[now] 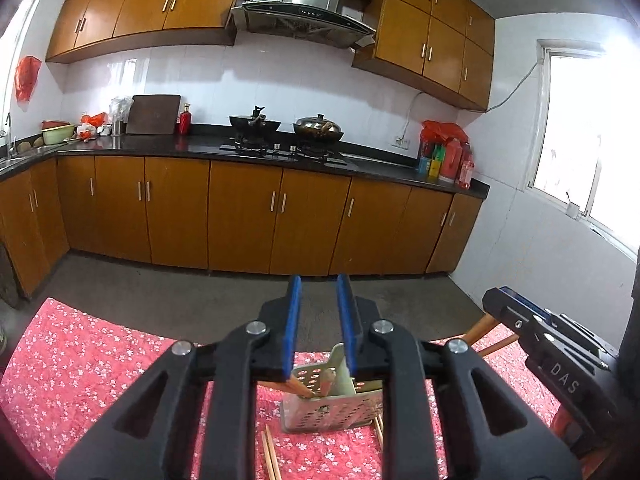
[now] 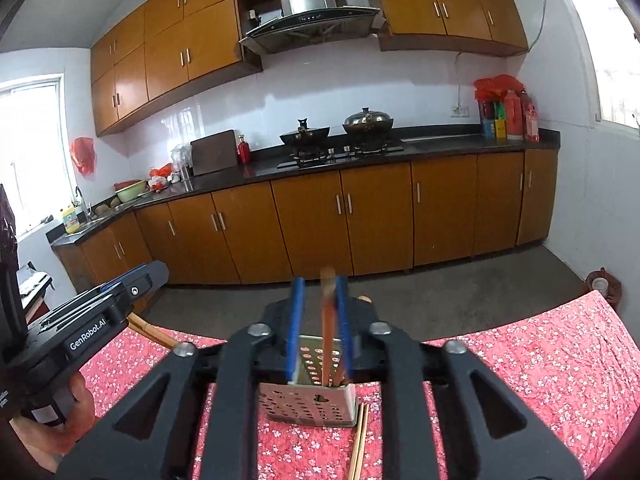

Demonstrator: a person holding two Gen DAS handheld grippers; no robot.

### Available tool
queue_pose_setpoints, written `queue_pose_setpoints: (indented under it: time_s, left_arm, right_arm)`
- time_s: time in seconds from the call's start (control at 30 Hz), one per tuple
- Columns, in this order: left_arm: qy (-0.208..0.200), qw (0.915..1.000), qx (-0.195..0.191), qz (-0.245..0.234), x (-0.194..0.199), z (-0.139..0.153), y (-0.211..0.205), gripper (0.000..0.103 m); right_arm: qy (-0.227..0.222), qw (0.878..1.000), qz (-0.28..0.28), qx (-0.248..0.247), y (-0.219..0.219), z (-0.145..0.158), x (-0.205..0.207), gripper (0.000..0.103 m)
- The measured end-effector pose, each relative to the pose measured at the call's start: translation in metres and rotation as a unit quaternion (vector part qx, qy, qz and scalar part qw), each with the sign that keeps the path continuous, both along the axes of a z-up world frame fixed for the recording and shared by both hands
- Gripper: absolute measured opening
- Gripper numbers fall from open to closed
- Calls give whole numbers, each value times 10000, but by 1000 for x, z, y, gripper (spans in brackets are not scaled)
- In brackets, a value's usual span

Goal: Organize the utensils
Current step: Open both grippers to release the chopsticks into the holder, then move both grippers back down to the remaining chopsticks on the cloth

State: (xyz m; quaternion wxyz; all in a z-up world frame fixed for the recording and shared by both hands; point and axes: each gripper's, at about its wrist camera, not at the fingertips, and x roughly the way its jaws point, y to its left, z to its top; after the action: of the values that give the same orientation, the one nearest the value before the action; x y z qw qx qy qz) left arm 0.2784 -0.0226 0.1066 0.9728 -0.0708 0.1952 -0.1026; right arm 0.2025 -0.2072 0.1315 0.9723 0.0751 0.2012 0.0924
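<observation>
Partway done: some chopsticks (image 2: 329, 340) already stand in the holder (image 2: 310, 402). More chopsticks lie beside the holder on the cloth (image 2: 540, 360). Left gripper (image 1: 319, 324) and right gripper (image 2: 319, 324) hover over the holder, jaws slightly apart, gripping nothing.

Orange-brown cabinets (image 1: 240, 216), white tiled wall (image 1: 280, 80), bright window (image 1: 592, 140), grey floor (image 1: 200, 284)

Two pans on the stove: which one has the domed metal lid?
The right-hand pan, on the burner nearer the red bottles. It carries a shiny domed lid; the left pan is dark, with only a black handle sticking up.
</observation>
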Motion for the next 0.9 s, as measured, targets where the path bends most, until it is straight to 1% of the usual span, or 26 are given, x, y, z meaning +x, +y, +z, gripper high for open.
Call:
queue_pose_setpoints:
  time_s: [0.2,0.33,0.47,0.6,0.7,0.73,0.77,0.8,0.9]
  left_arm:
    - [-68,9999,-33,76,-18,10,7,20]
    - [-133,9997,112,163,-42,17,16,22]
    - [-78,9991,210,356,-69,14,33,24]
    - [54,9977,344,586,-100,-5,58,25]
    - [376,9955,478,733,-112,-35,71,26]
    - [533,9945,505,750,-114,-48,74,26]
    - [663,9936,506,761,-114,-58,75,26]
    - [883,9918,504,772,-114,-74,77,26]
    - [1428,9860,371,773,-115,-111,82,26]
  right_arm:
    - [-206,9997,-35,91,-7,17,-10,20]
    - [-408,9990,-170,71,-23,30,-34,20]
    - [-373,9985,-392,80,-44,23,-59,20]
    - [1,9982,-557,206,-64,-9,-80,21]
    - [728,9960,-492,143,-65,-59,-82,20]
    - [1054,9933,-459,121,-63,-82,-80,20]
    - [1269,9910,-411,125,-61,-97,-79,20]
    - [1635,9860,-278,178,-57,-122,-75,20]
    - [2260,9735,45,335,-44,-166,-69,20]
